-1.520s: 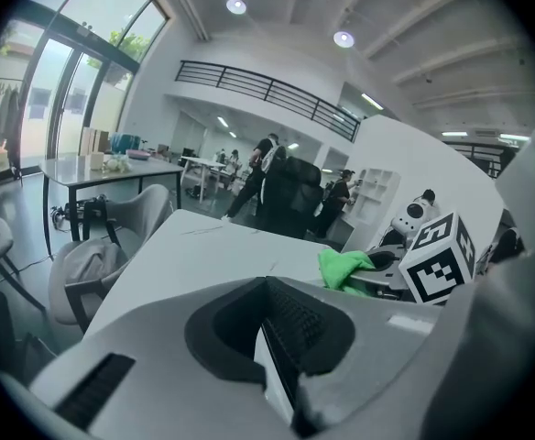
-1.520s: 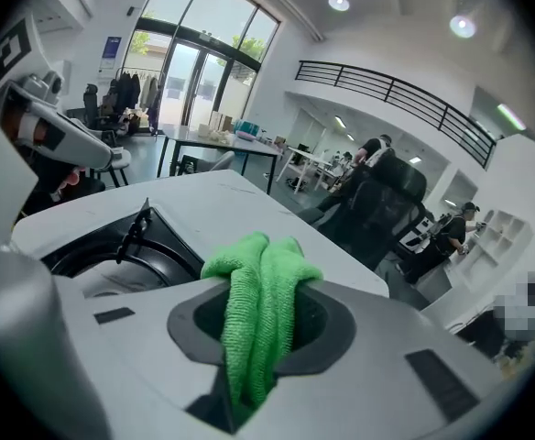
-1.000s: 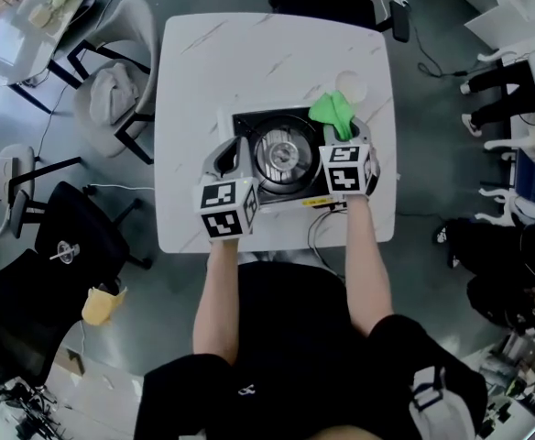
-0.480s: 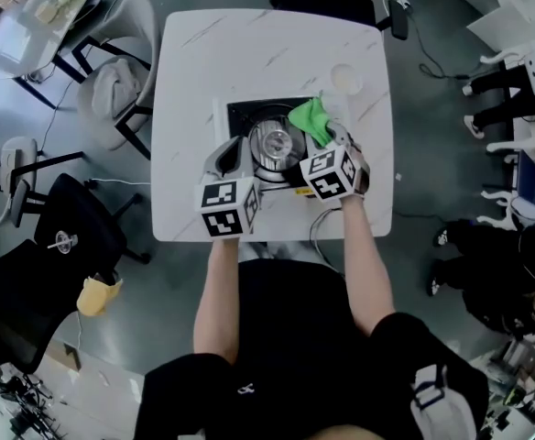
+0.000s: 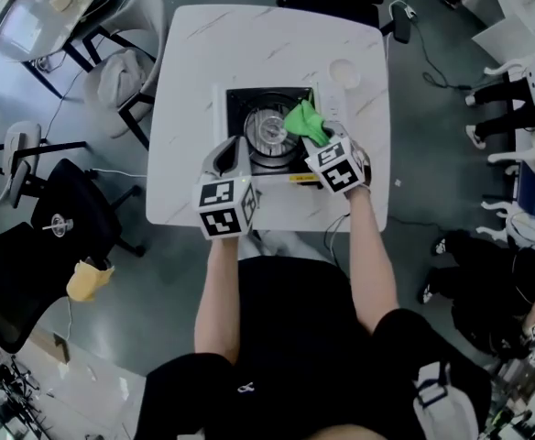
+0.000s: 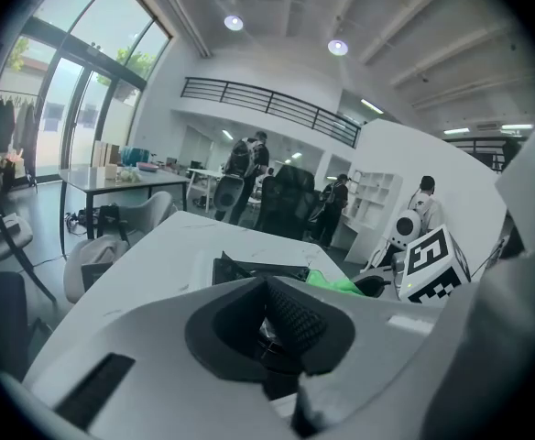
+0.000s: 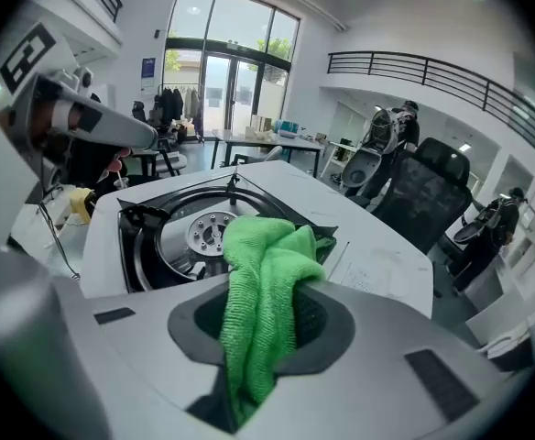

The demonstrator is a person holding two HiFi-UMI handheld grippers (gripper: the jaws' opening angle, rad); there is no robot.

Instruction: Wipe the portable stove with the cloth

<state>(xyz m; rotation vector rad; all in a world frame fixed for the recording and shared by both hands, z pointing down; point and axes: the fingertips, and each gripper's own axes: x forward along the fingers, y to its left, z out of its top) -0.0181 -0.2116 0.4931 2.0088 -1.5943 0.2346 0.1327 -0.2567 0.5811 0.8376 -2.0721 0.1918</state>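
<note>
A square white marble-patterned table (image 5: pixel 194 81) fills the upper middle of the head view. On it, toward the near side, sits the black square portable stove (image 5: pixel 240 128) with its round silver burner (image 5: pixel 269 128) in the centre. The right gripper (image 5: pixel 322 141) reaches in from the lower right of the stove, and its jaws are clamped on a bright green microfibre cloth (image 5: pixel 302 117). In the right gripper view the cloth (image 7: pixel 263 282) fills the narrow gap between the pads. A folded bunch of it spills forward over the stove (image 7: pixel 148 246), just right of the burner (image 7: pixel 208 234), so the loose fabric rather than the hard jaws would meet the surface. I cannot tell whether the bunch is pressing on the stove top or hanging just above it. The left gripper (image 5: pixel 232 150) rests at the lower left corner of the stove, probably placed there to steady the light appliance against the sideways push of wiping. Its own view shows the dark pads of the left gripper (image 6: pixel 281 324) drawn together to a slit with nothing between them, the stove's edge (image 6: pixel 249 269) lying just beyond. A corner of the cloth (image 6: pixel 336 282) shows to the right of centre in that frame. The wipe seems under way on the stove's right part.
</note>
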